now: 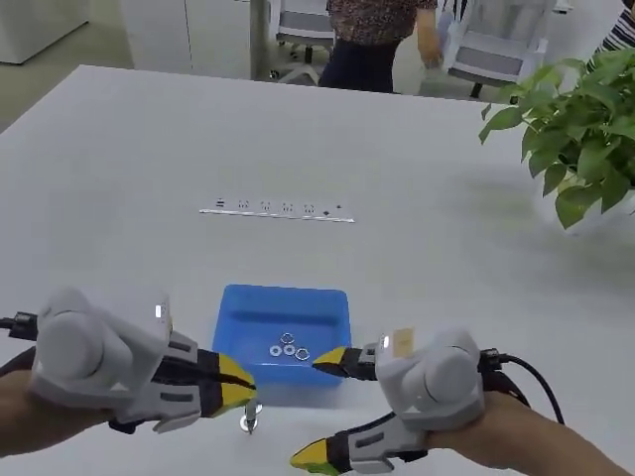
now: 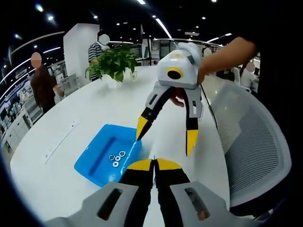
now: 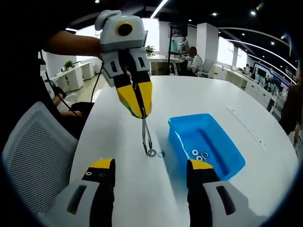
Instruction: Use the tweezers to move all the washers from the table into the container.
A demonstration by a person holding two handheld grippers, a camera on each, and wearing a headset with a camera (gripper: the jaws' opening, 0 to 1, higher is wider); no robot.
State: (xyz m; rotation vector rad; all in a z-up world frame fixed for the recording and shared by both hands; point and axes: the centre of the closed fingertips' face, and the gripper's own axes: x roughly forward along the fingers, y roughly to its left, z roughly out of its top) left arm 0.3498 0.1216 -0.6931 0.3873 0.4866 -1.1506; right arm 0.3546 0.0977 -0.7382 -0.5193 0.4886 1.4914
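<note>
Your left tool (image 3: pixel 139 111) is clenched on the slim metal tweezers (image 3: pixel 146 135), which hang point-down from its yellow tips. You hold them steep, likely so the points can pinch flat stock off the white bench (image 1: pixel 298 149).

The tweezer points sit at a small silver ring washer (image 3: pixel 151 152) lying on the bench just beside the near wall of the blue rectangular plastic container (image 3: pixel 175 135). I cannot tell whether the points have closed on it. What looks like a second washer (image 3: pixel 161 153) lies just beside it, toward the container. Several loose washers (image 1: pixel 288 347) rest clustered on the container floor.

Your right tool (image 1: pixel 322 409) is released, jaws spread wide, holding nothing. It hovers near the container's corner, probably standing by to steady it. The work sits close to the container, so each carry is short.
</note>
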